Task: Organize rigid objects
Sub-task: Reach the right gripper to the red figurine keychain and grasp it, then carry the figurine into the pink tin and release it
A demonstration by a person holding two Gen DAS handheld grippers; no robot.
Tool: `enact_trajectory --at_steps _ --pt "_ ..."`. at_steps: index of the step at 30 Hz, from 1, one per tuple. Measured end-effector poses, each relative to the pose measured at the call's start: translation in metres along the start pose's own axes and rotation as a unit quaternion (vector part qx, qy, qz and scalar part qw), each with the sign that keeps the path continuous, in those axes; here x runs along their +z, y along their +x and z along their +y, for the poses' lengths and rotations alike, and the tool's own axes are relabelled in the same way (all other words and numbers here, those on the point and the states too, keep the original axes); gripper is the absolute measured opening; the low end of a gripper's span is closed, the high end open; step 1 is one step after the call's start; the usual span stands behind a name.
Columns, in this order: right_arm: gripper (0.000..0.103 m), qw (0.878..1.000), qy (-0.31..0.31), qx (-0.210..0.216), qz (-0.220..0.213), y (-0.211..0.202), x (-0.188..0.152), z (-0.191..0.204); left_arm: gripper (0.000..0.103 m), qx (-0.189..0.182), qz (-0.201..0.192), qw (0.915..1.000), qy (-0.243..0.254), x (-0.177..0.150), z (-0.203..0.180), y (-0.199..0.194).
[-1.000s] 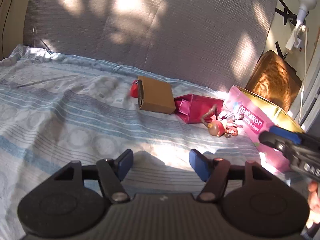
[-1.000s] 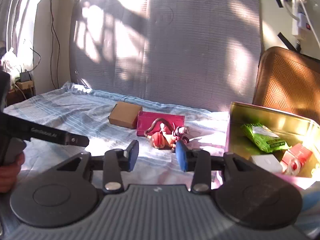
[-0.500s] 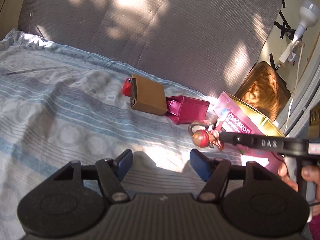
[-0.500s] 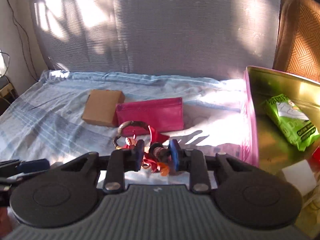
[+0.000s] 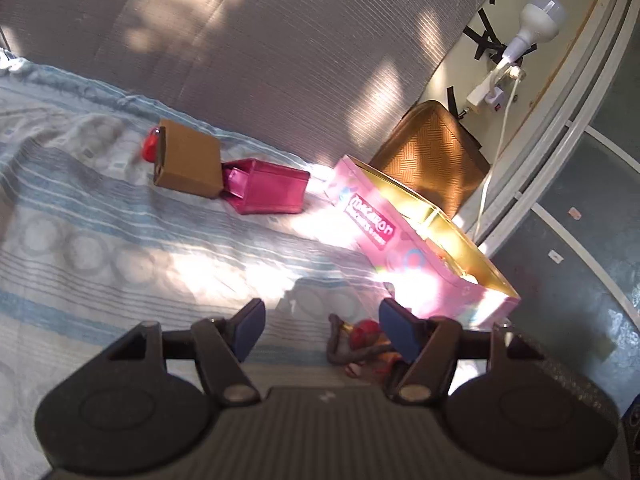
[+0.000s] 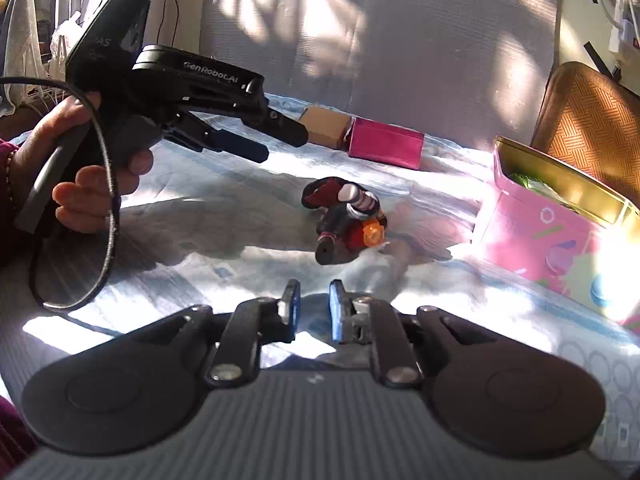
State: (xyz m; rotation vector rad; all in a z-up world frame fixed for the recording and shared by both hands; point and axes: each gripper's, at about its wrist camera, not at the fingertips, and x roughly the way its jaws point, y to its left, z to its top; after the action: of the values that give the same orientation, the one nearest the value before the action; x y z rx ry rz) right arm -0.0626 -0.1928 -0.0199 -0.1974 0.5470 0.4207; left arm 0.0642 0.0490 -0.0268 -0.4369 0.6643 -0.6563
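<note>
Pale blue patterned bedsheet [image 6: 208, 264] covers the surface where one small toy figure [image 6: 346, 216], red and dark with an orange spot, lies on its side near the middle. The right gripper [image 6: 313, 304] sits just short of the figure, its jaws narrow and closing with nothing between them. The left gripper [image 5: 320, 322], held in a hand [image 6: 84, 160] at the left, hovers with its jaws apart and empty; in the left wrist view the figure lies close below them. To the right stands one pink box [image 6: 532, 236] with a gold inside, already holding a green packet [image 6: 532, 182]. Farther back lie one brown cardboard box [image 5: 188, 160], one magenta wallet [image 5: 268, 192] touching it, and one small red object [image 5: 150, 148] half hidden behind the cardboard box. The risk, as I judge it: jaws closing short of the figure would pinch sheet or nothing, and the toy's uneven limbs could let it twist free of a shallow grip.
</note>
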Motion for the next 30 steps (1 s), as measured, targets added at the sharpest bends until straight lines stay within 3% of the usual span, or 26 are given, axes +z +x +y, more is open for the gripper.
enact_trajectory --at_steps 4,6,9,12,15,17,21,23,25,27,30 --pt "0.034 1.0 0.026 -0.004 -0.017 0.002 0.008 -0.01 0.063 -0.027 -0.005 0.9996 -0.003 -0.003 -0.02 -0.005" --pt "0.036 0.999 0.041 -0.002 -0.02 0.007 0.013 -0.015 0.063 -0.014 -0.008 0.999 0.041 -0.007 -0.037 -0.009" --pt "0.045 0.998 0.054 -0.002 -0.023 0.012 0.017 -0.019 0.063 0.025 -0.002 0.9905 0.136 -0.017 -0.063 -0.007" --pt "0.049 0.998 0.058 0.003 -0.019 0.016 0.019 -0.021 0.062 0.027 0.014 0.9855 0.167 -0.023 -0.069 -0.002" --pt "0.059 0.999 0.047 0.007 -0.012 0.025 0.021 -0.019 0.06 0.041 0.025 0.981 0.188 -0.022 -0.068 0.008" --pt "0.06 0.999 0.034 0.004 -0.004 0.036 0.024 -0.017 0.057 0.05 0.037 0.9768 0.205 -0.021 -0.063 0.018" --pt "0.061 0.999 0.039 0.012 0.013 0.06 0.033 -0.023 0.031 0.028 0.065 0.9745 0.213 -0.02 -0.052 0.031" --pt "0.06 0.999 0.05 0.014 0.016 0.067 0.037 -0.027 0.03 0.025 0.059 0.9747 0.214 -0.021 -0.05 0.033" --pt "0.046 0.998 0.066 0.005 0.011 0.066 0.037 -0.031 0.028 0.018 0.057 0.9801 0.189 -0.017 -0.048 0.032" --pt "0.046 0.997 0.077 0.01 -0.013 0.055 0.035 -0.031 0.028 0.004 0.051 0.9836 0.173 -0.013 -0.051 0.026" --pt "0.045 0.997 0.062 -0.019 -0.05 0.028 0.033 -0.026 0.028 -0.019 0.04 0.9829 0.179 -0.008 -0.071 0.023"
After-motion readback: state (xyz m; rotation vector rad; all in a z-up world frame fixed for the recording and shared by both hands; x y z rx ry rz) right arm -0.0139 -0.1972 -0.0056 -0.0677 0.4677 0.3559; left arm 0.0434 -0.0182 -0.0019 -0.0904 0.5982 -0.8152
